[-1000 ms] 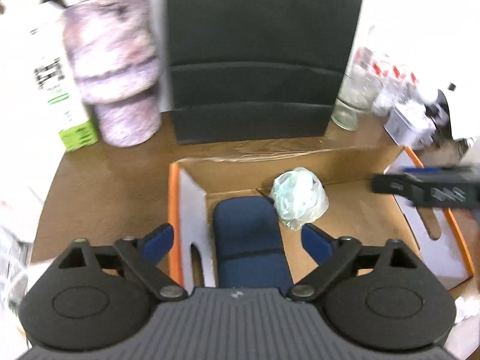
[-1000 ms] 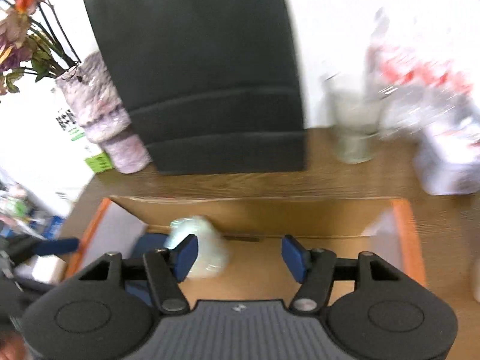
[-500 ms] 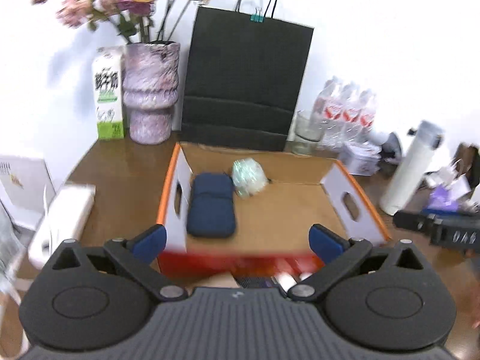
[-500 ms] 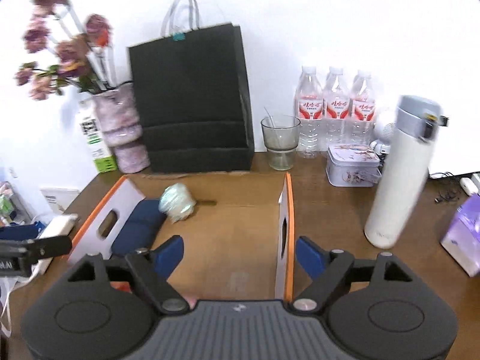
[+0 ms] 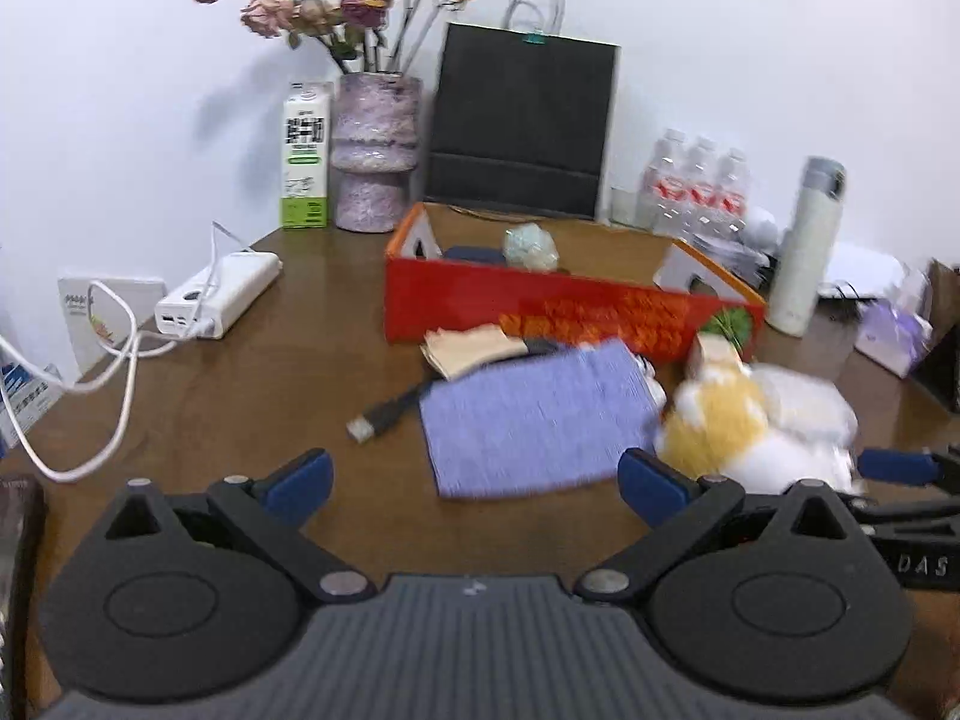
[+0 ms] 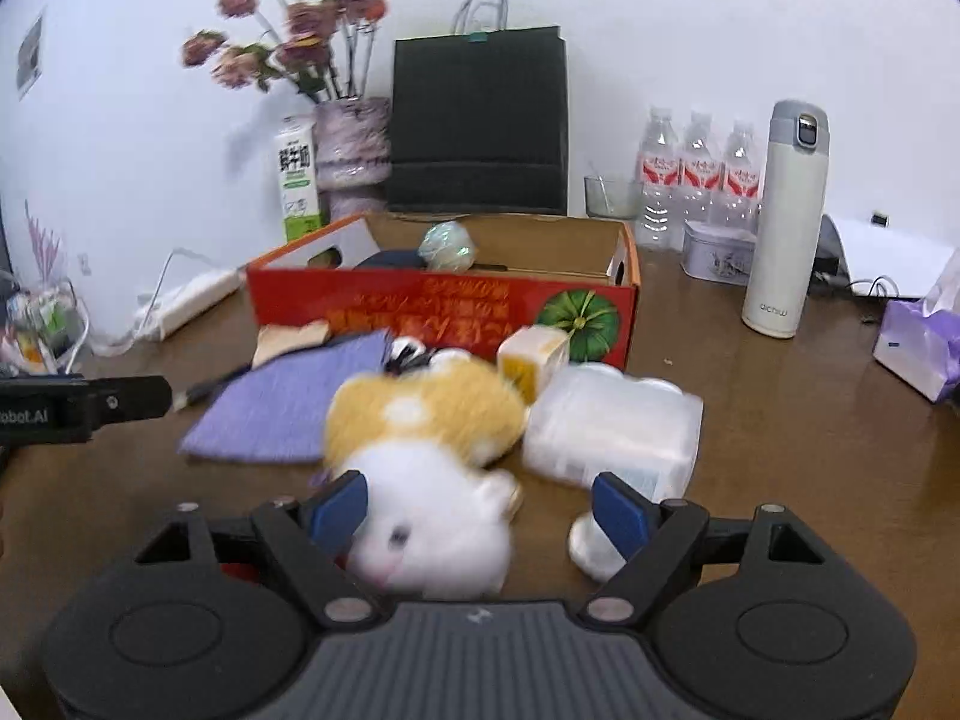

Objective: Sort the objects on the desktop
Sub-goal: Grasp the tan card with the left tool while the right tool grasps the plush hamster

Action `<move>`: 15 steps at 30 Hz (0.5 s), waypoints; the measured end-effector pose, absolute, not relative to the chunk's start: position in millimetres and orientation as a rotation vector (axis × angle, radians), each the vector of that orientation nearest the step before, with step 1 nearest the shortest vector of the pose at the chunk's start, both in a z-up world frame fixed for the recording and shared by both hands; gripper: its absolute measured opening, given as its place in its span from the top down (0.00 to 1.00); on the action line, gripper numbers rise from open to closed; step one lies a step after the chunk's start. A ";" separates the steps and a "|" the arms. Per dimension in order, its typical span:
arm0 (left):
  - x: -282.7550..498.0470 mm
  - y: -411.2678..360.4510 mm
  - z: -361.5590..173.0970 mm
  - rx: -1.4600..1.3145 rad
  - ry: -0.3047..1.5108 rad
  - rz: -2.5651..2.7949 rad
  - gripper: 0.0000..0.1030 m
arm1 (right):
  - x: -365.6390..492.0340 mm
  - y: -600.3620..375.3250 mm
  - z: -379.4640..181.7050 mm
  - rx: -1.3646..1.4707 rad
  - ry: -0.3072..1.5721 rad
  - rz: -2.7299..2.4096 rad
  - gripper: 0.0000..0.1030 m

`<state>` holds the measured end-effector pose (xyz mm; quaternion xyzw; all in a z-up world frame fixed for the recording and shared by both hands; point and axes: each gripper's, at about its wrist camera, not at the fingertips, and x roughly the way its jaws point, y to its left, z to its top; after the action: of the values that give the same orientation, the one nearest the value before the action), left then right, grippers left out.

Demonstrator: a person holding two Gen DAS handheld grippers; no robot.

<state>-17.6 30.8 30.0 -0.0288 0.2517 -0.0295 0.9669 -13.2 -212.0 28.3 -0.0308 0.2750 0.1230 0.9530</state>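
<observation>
Brown wooden desk (image 5: 252, 372): both grippers, left gripper (image 5: 474, 477) and right gripper (image 6: 480, 507), are held wide open, the right framing a fluffy yellow-white plush toy (image 6: 426, 450), likely for boxing in the red cardboard box (image 6: 444, 306).

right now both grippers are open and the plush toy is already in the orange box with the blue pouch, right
Not quite. The plush toy is not in the orange box; it lies on the table in front of it, as the right wrist view shows. Both the left gripper and right gripper are open, and the blue pouch is inside.
</observation>
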 end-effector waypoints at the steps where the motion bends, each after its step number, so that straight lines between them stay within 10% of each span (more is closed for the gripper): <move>1: -21.6 28.8 25.7 -0.043 0.505 -0.063 0.00 | -19.2 -210.1 26.2 -0.062 0.553 0.254 0.21; 15: -17.1 31.3 3.6 -0.059 0.601 -0.047 0.00 | -38.7 -216.9 12.2 0.032 0.502 0.256 0.12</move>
<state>-17.1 31.3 3.6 -0.0290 0.2959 -0.0233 0.9545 -38.7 -216.9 12.2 0.0159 0.2476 0.1264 0.9605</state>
